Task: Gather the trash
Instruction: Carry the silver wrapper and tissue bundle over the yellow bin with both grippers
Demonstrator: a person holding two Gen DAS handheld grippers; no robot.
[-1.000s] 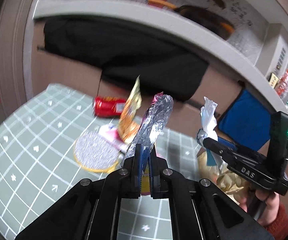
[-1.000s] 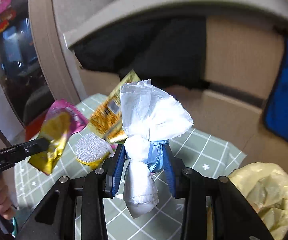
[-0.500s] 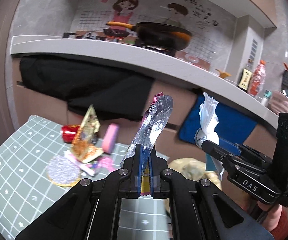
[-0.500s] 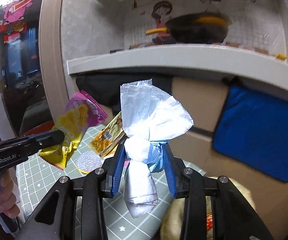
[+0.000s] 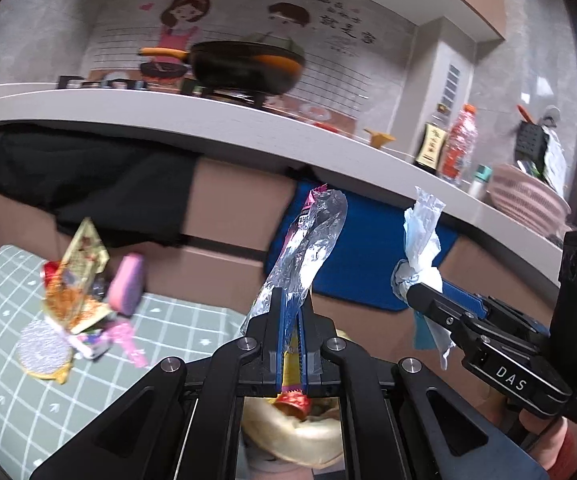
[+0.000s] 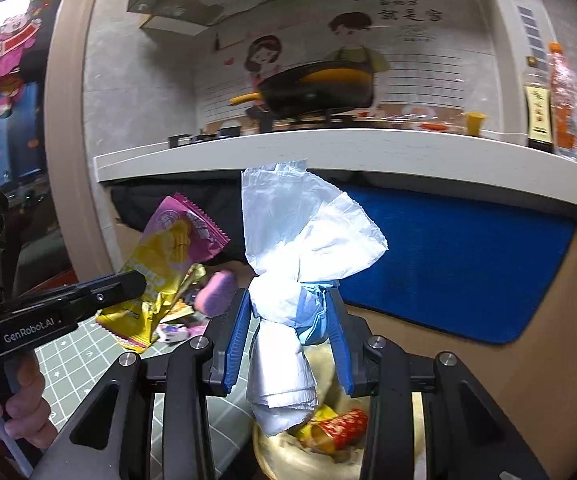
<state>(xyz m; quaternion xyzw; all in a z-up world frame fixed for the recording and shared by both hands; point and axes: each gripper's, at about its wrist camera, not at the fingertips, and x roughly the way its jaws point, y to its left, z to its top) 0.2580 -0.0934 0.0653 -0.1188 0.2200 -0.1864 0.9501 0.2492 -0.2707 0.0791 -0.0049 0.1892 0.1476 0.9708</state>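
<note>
While two tongs are seen, each is clamped on one piece of trash. By the left tongs a single snack wrapper, silver inside and pink and yellow outside, is pinched flat and held upright. By the right tongs one crumpled white-and-blue plastic bag is gripped, the blue pads standing fairly wide around the bundle. Both pieces are held above one yellowish trash bag, in which a red wrapper is seen. One heap of litter is left on the grid-patterned bench, with a pink item and a round silver disc in it. "DAS" is read on the right tongs' body, "GenRobot.AI" on the left one's. On the counter one black pan and two bottles are counted; the wall writing cannot be read.
</note>
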